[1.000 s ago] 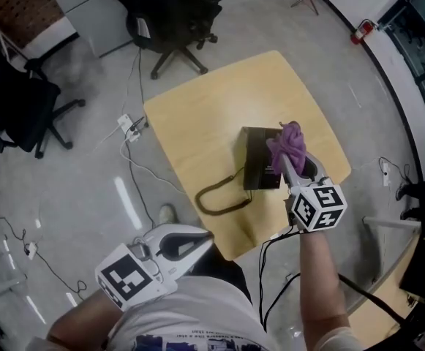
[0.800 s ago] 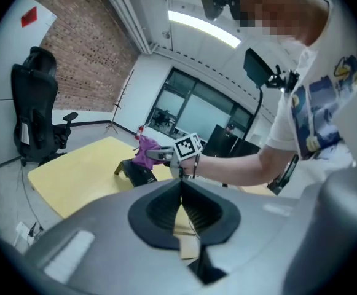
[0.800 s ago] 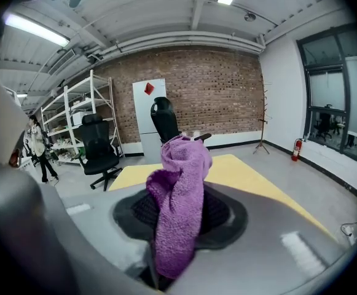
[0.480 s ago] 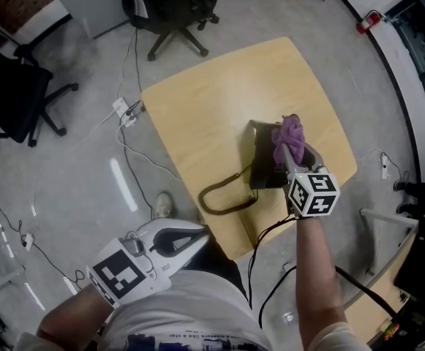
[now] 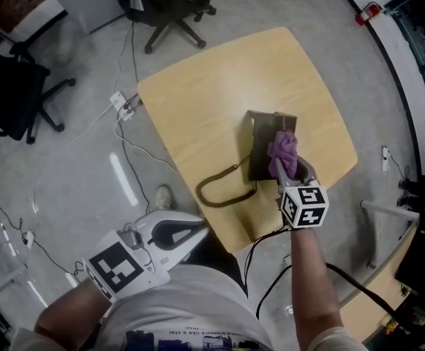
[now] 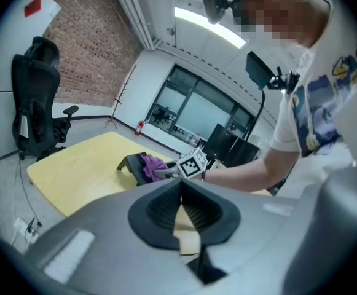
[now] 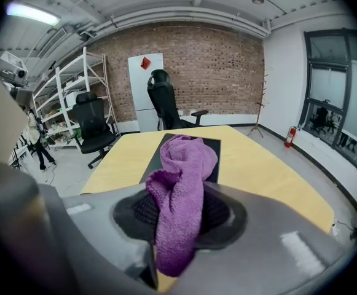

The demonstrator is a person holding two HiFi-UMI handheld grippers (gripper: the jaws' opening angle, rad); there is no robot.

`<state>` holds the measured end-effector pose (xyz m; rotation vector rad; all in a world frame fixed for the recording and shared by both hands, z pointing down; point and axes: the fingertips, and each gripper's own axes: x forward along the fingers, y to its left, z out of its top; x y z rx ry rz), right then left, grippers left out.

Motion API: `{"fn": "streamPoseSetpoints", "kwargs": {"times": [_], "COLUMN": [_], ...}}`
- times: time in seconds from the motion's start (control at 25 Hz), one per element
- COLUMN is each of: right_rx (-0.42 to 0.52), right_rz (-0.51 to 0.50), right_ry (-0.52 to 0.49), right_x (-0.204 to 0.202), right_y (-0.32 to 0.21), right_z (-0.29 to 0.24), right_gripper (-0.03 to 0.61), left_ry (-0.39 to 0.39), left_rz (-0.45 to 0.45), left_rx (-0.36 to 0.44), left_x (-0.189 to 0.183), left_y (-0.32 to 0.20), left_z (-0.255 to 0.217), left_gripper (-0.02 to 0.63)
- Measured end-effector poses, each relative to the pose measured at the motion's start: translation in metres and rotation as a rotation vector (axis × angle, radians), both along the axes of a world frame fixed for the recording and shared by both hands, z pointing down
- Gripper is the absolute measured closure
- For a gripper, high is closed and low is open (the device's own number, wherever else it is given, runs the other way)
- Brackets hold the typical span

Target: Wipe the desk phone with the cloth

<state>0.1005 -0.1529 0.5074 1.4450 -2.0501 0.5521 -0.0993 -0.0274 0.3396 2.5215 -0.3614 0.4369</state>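
While the tabletop (image 5: pixel 197 101) holds the black desk phone (image 5: pixel 260 131), we see the right gripper (image 5: pixel 285 170), jaws clamped on the purple cloth (image 5: pixel 284 151), which rests on the phone's near end; left gripper (image 5: pixel 200 234) hangs off the tabletop, jaws together, empty.

The black desk phone (image 5: pixel 262 134) lies flat on the yellow table (image 5: pixel 197 101). The bunched purple cloth (image 5: pixel 284 152) is over its right side.

Open-plan office with a lab feel, pale wooden counter (image 5: pixel 219 86) carrying a desk phone (image 5: pixel 258 141), black swivel chairs (image 5: pixel 170 6) beyond the counter, power strip (image 5: pixel 121 102) and cables on the grey floor (image 5: pixel 66 167) beside it, brick wall (image 7: pixel 196 72), metal shelving (image 7: pixel 74 97) and glazed partitions (image 6: pixel 196 112) around it.
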Motion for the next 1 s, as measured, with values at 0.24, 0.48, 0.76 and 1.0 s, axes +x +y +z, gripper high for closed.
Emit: {"fn": "streamPoseSetpoints", "kwargs": {"times": [0.24, 0.48, 0.76, 1.0], "right_rx": [-0.056, -0.099, 0.016, 0.134], "right_rz": [0.006, -0.018, -0.044, -0.035], "right_ry": [-0.006, 0.002, -0.012, -0.009], "right_x": [0.000, 0.000, 0.004, 0.016], "right_y": [0.037, 0.057, 0.026, -0.039], "right_z": [0.019, 0.030, -0.026, -0.057], "right_gripper": [0.457, 0.457, 0.457, 0.457], "left_ry": [-0.006, -0.012, -0.005, -0.017], "left_rz": [0.013, 0.017, -0.005, -0.026], "left_rx": [-0.003, 0.000, 0.015, 0.022], "left_x": [0.006, 0.014, 0.023, 0.025], "left_y": [0.006, 0.010, 0.005, 0.006], "left_z": [0.000, -0.001, -0.004, -0.004], "left_gripper": [0.609, 0.609, 0.609, 0.609]}}
